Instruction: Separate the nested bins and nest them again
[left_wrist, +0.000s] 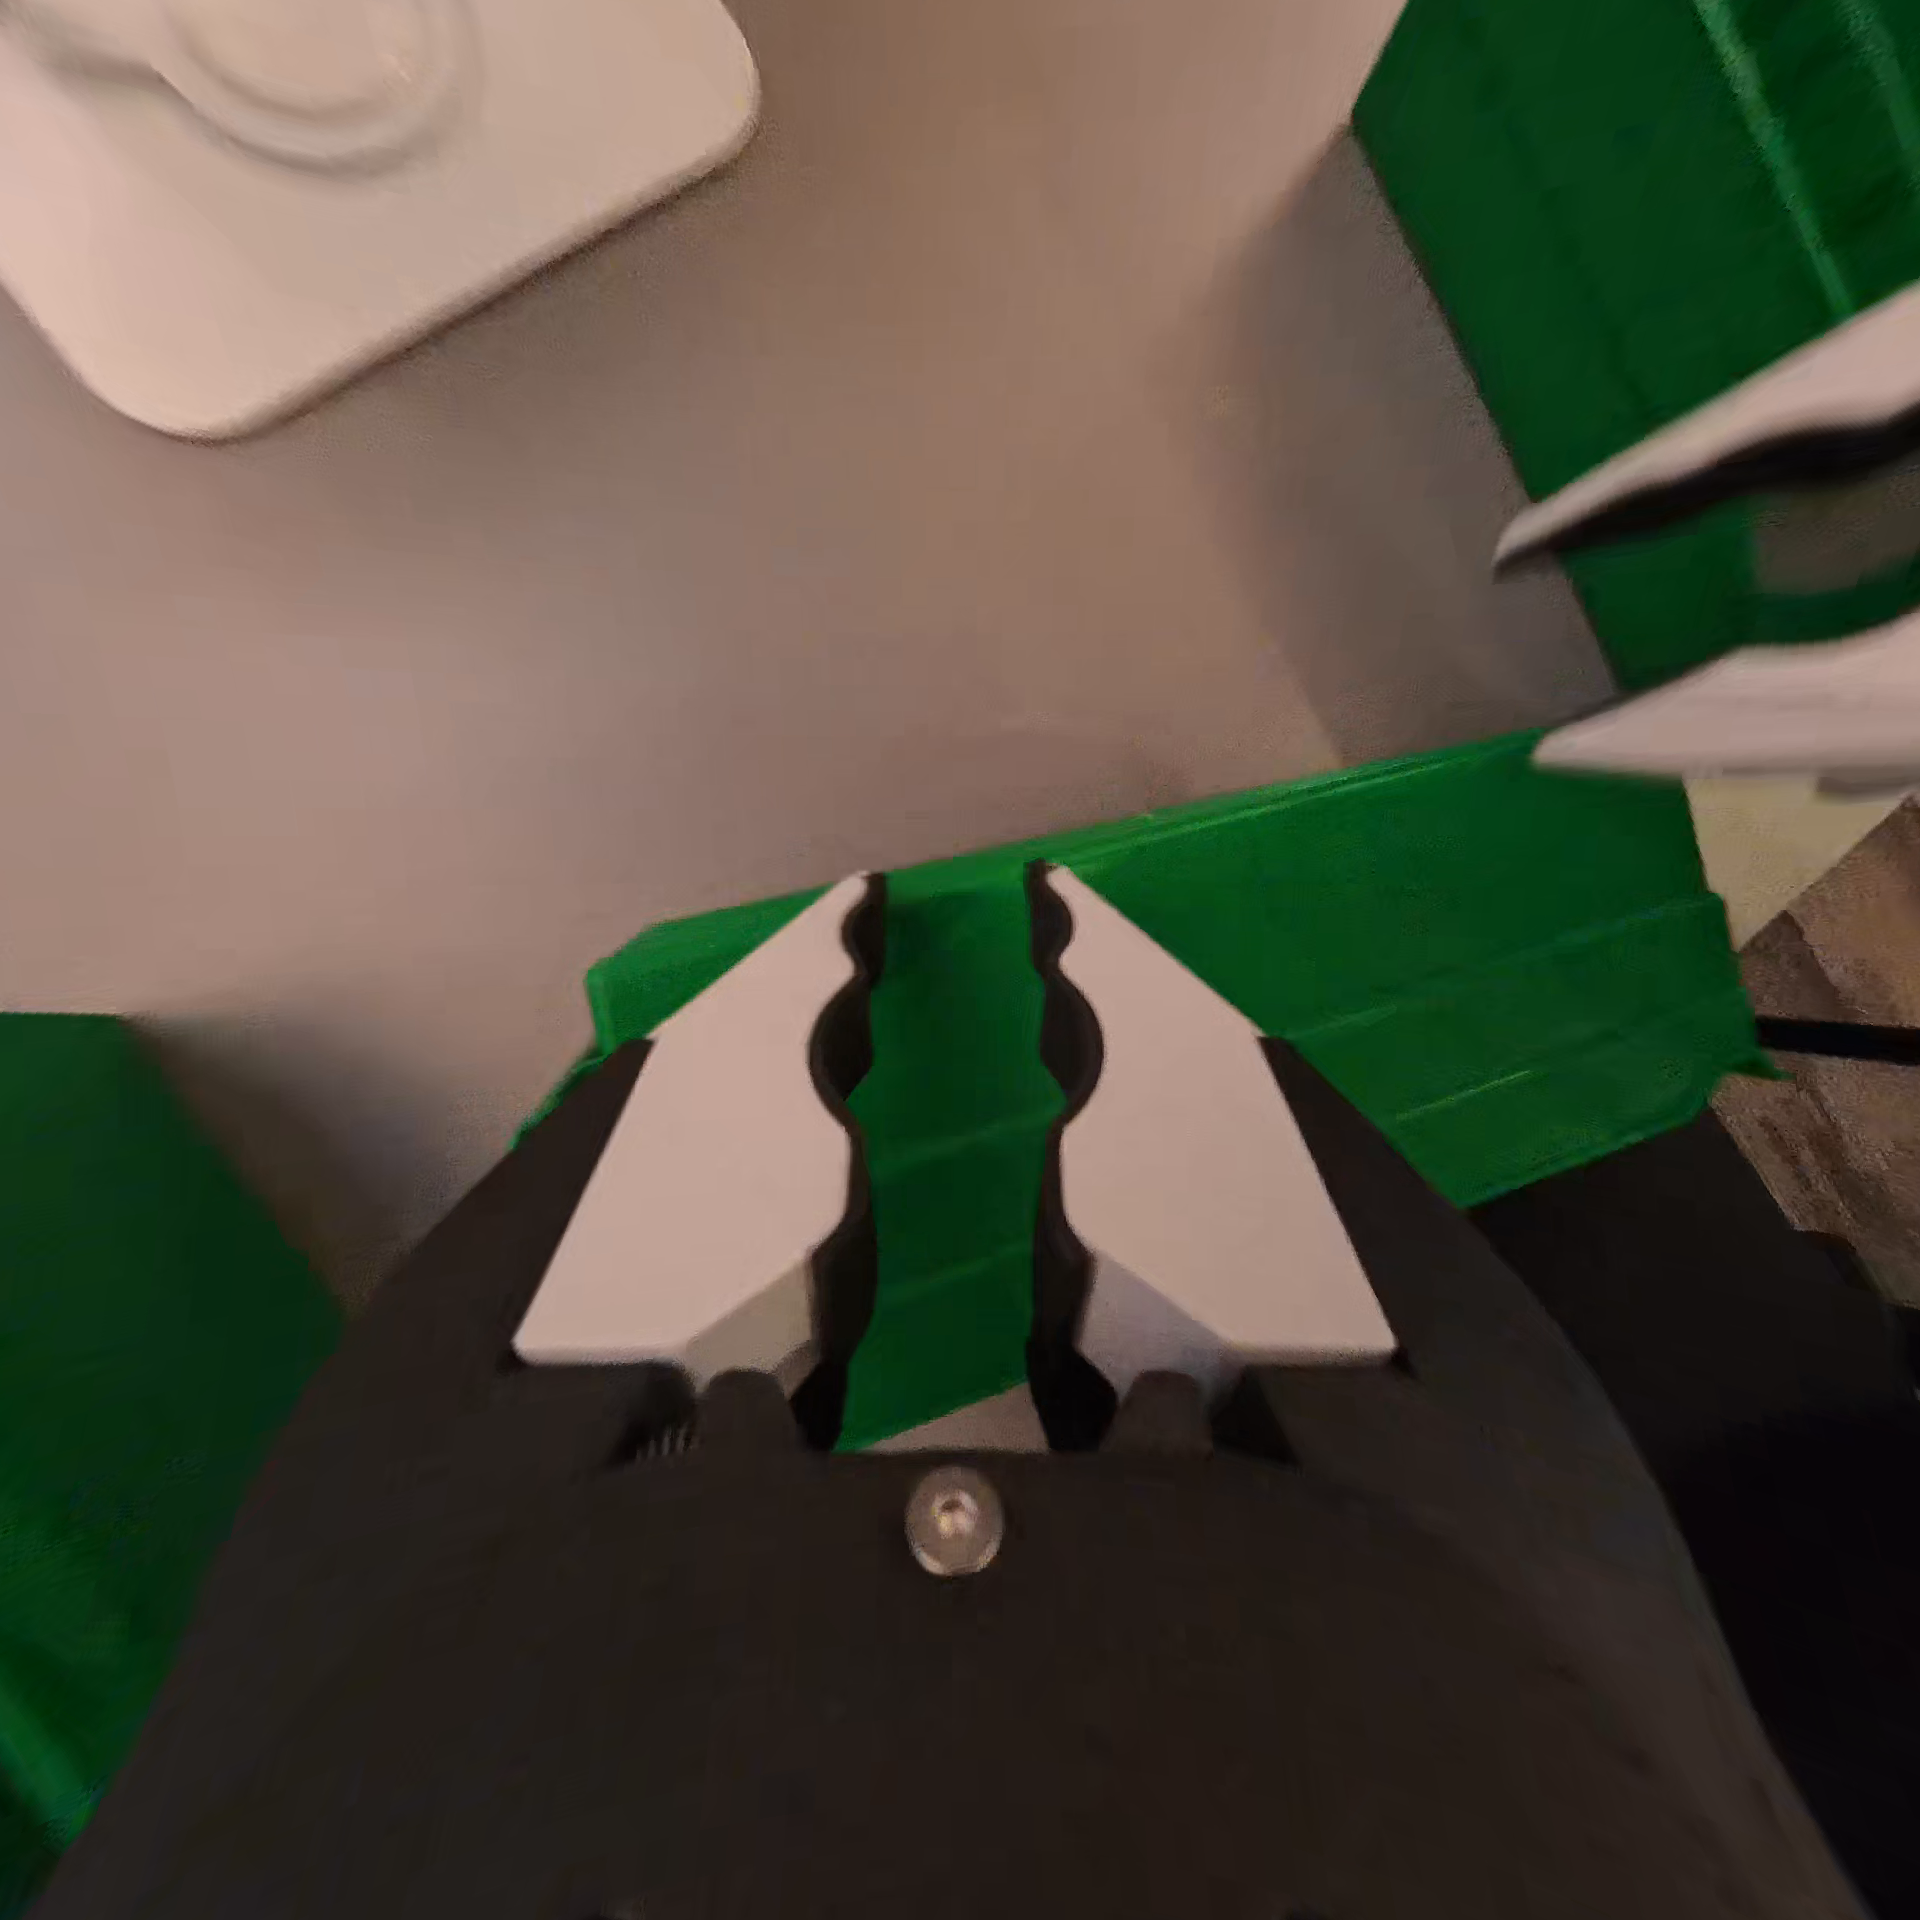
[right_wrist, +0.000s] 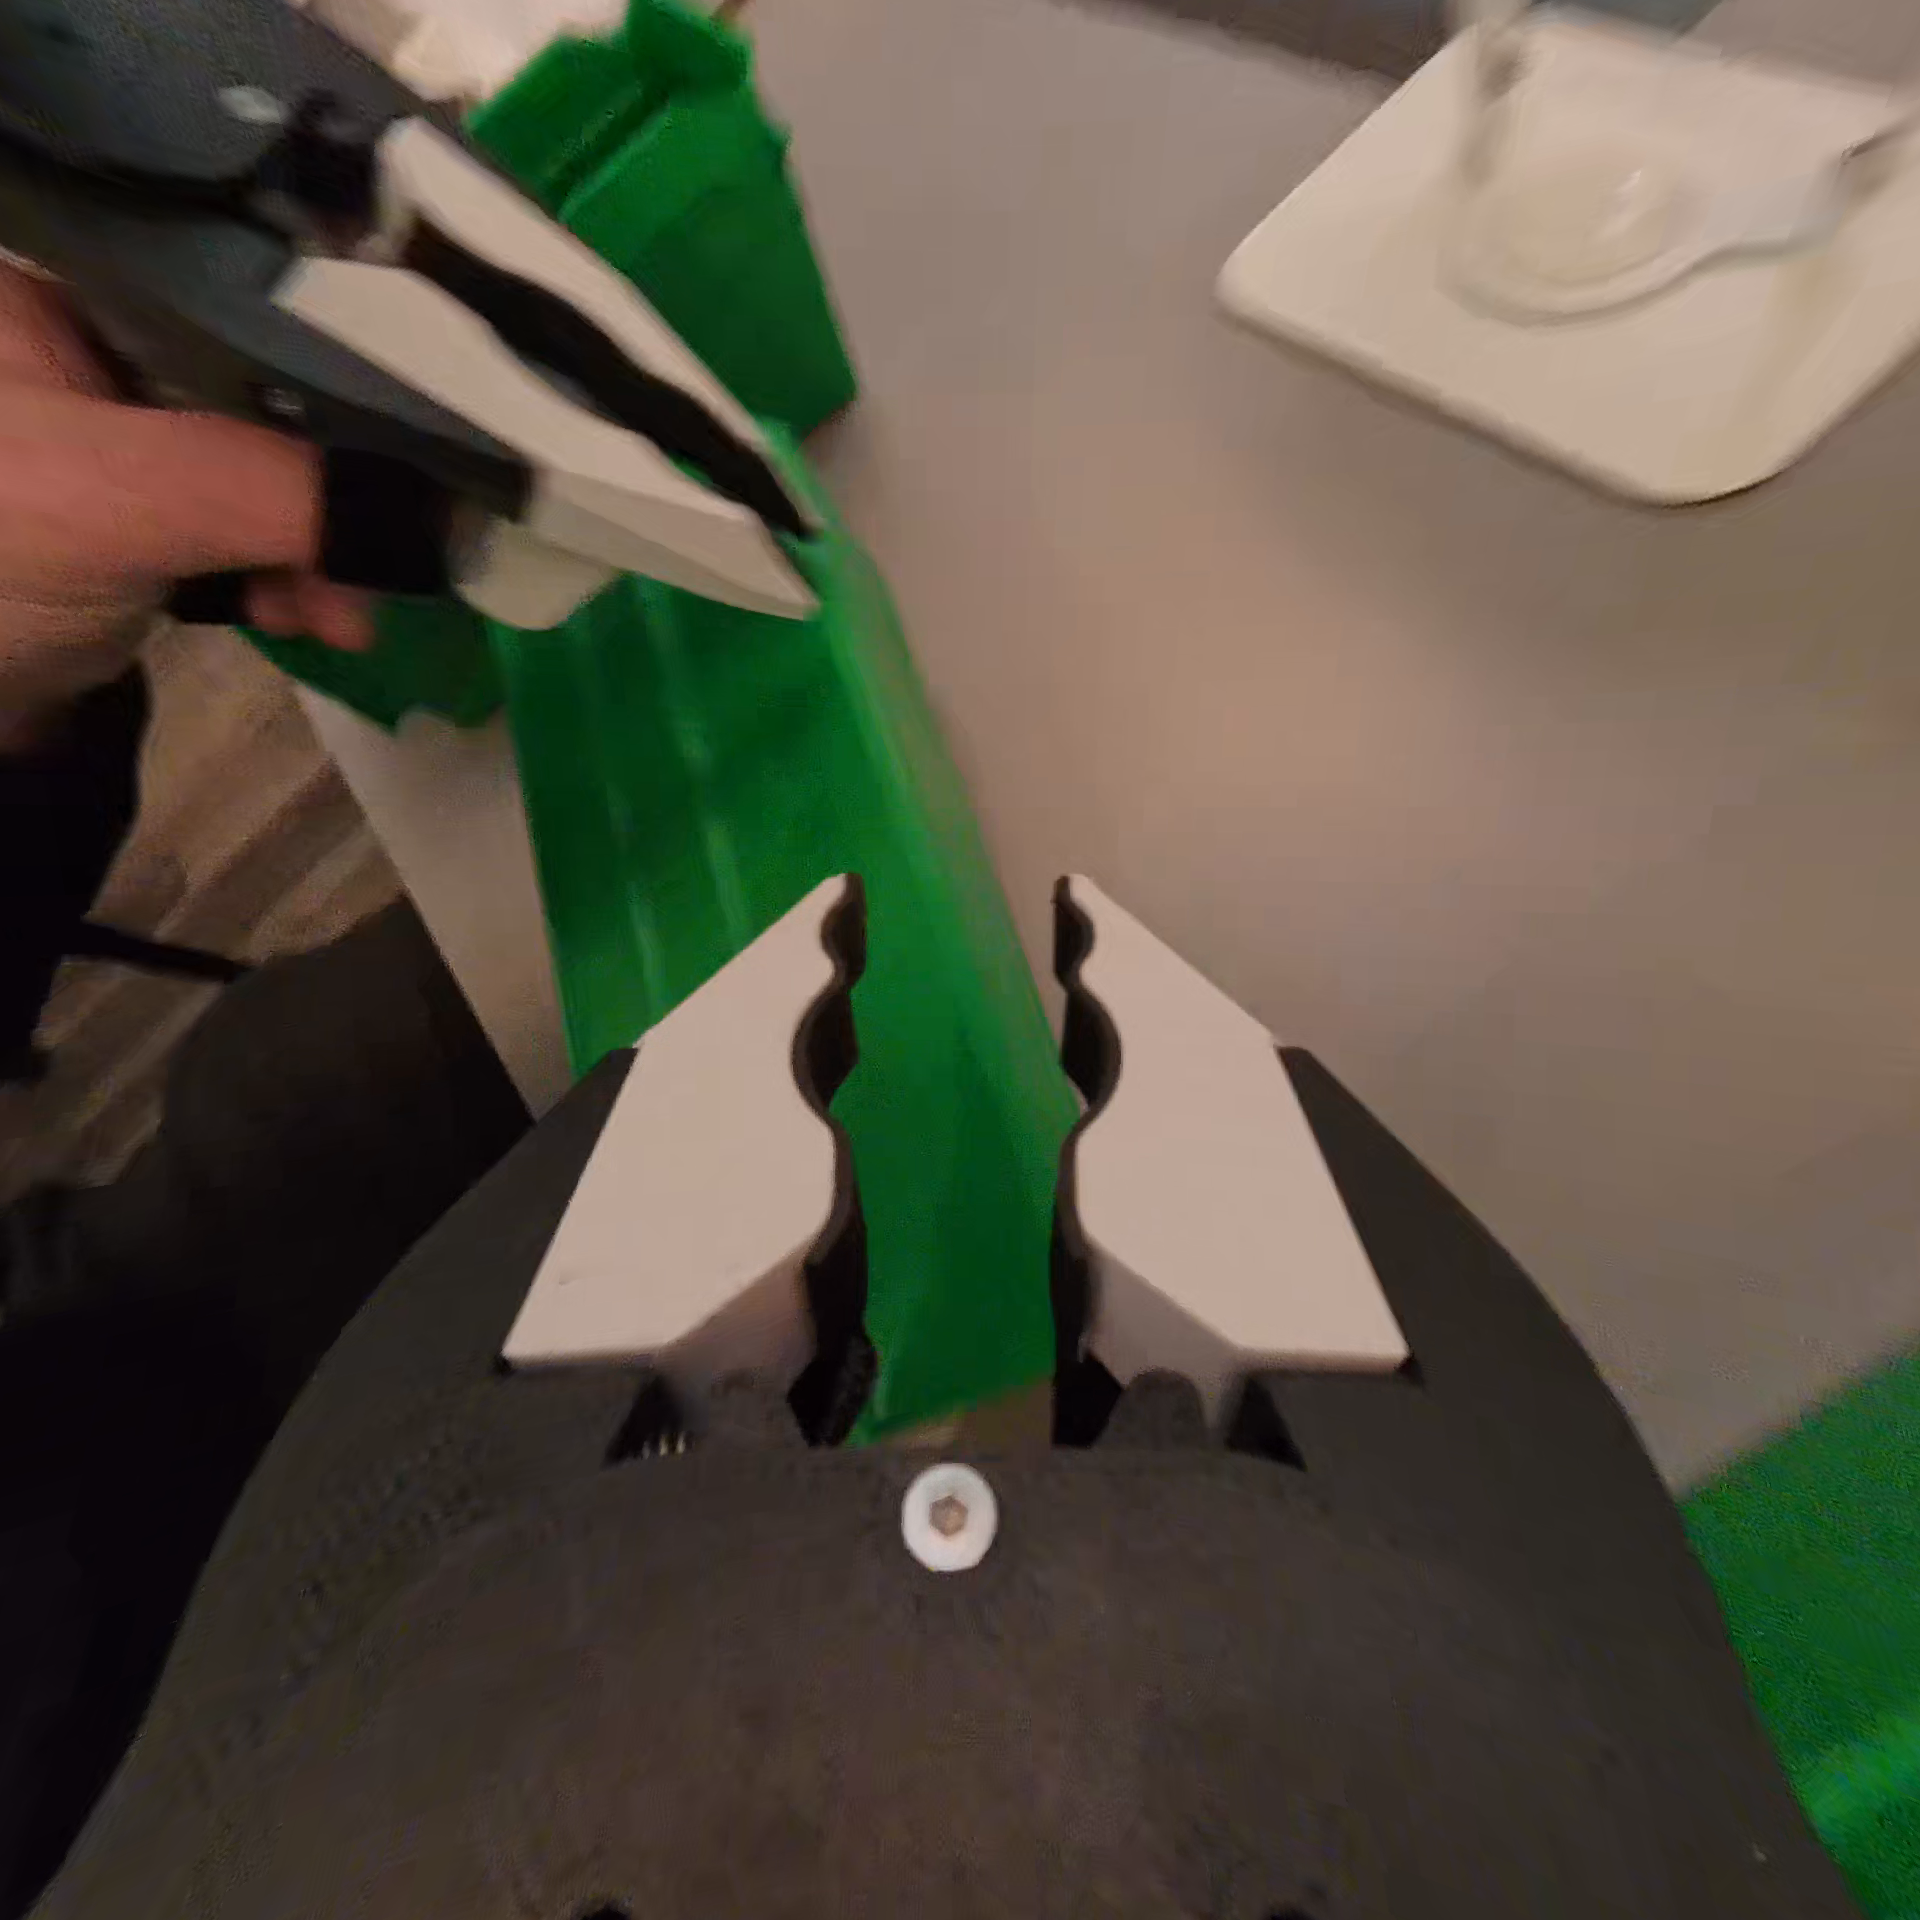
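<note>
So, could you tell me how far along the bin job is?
Separating looks done: a far bin and a near bin lie apart. In hand: the left claw and right claw both straddle a third bin's wall. Left to do: nesting them again.

The left wrist view looks down steeply along its own fingers, very close to a green bin (left_wrist: 1299, 935) on the grey table (left_wrist: 831, 623). The right wrist view faces along that same bin (right_wrist: 727, 748) from its other end (probably; both frames are blurred). Each view catches the white tray (left_wrist: 312, 208) (right_wrist: 1558, 343).
</note>
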